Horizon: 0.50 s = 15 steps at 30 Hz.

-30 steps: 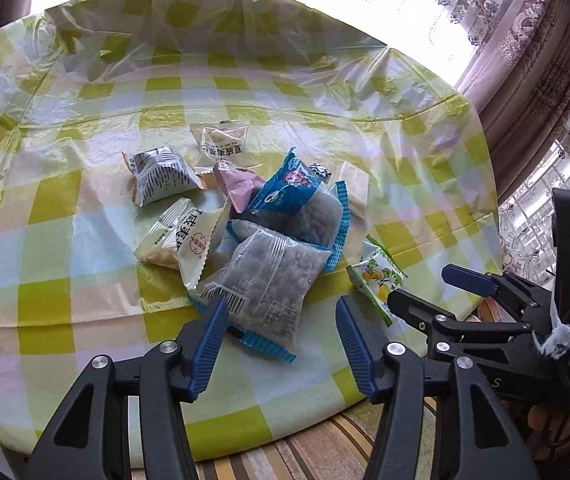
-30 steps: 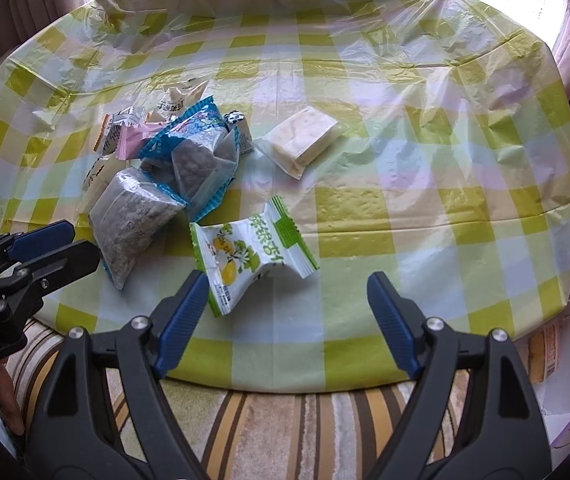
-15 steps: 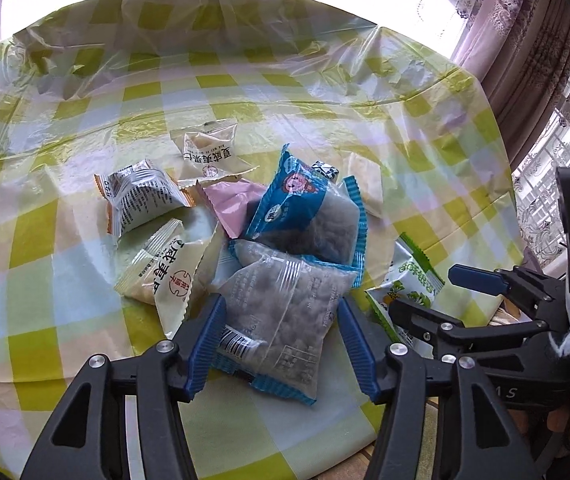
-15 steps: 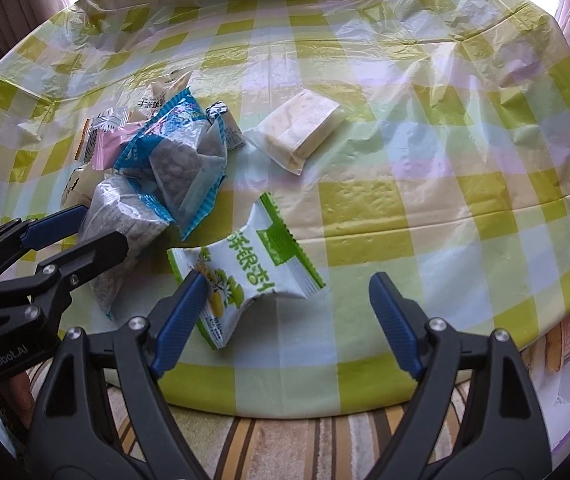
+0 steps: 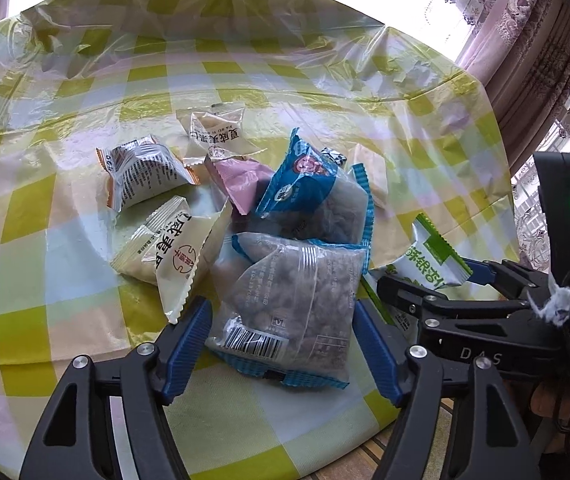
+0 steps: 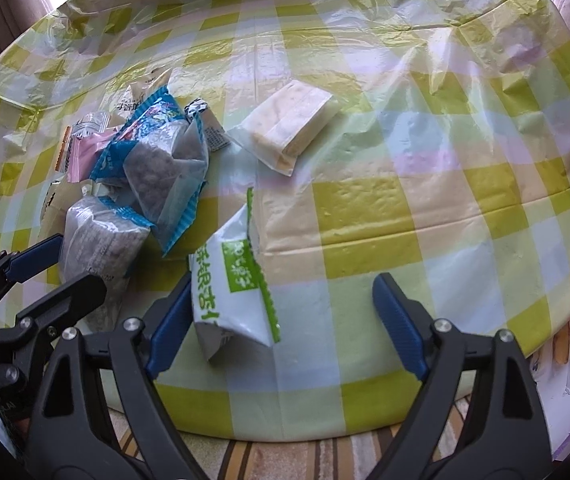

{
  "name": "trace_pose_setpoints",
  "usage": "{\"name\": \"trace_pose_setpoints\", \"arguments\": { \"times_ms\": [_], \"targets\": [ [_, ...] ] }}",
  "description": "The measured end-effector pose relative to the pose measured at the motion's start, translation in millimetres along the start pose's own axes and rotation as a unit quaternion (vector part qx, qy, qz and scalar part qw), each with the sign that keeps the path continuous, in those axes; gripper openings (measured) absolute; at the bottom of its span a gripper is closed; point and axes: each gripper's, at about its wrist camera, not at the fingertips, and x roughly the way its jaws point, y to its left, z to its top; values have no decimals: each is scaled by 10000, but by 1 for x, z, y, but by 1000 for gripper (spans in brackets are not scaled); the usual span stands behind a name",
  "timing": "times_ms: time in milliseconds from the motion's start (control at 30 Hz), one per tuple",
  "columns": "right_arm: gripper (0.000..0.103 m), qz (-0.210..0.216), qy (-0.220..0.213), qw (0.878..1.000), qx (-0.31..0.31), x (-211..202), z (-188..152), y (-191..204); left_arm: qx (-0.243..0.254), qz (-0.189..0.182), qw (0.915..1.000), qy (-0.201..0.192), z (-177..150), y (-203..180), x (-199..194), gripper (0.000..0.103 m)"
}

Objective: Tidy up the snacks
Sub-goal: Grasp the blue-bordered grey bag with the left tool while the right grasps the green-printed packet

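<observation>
Left tool point(image 5: 281, 350), jaws just widened, straddles lengthwise nut packet point(image 5: 293, 300).

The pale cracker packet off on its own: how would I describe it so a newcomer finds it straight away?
On the yellow-checked tablecloth, look past the heap of blue-edged packets toward the open middle. The cracker packet lies flat there, apart from the pile. It alone is a clear wrapper showing pale square biscuits, with no printing visible.
</observation>
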Motion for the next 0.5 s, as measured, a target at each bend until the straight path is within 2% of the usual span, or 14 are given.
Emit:
{"name": "trace_pose_setpoints", "arguments": {
  "times_ms": [200,267,333,367,433,500],
  "targets": [
    [77,24,-114,9997,-195,1,4,12,36,48,10000,-10,1,-4,4,68],
    [70,48,-155,9995,-278,0,5,14,30,80,10000,-32,0,-5,3,64],
    [56,80,-188,9991,-379,0,5,18,16,85,10000,-41,0,-6,1,59],
    [52,102,-202,9988,-436,-1,5,21,17,109,9999,-47,-1,-7,1,57],
    [36,138,-216,9983,-528,-2,3,25,42,152,9999,-36,-2,-10,-1,53],
    [33,121,-233,9981,-556,-3,2,25,37,177,9998,-88,-4,-14,-5,47]
  ]
}}
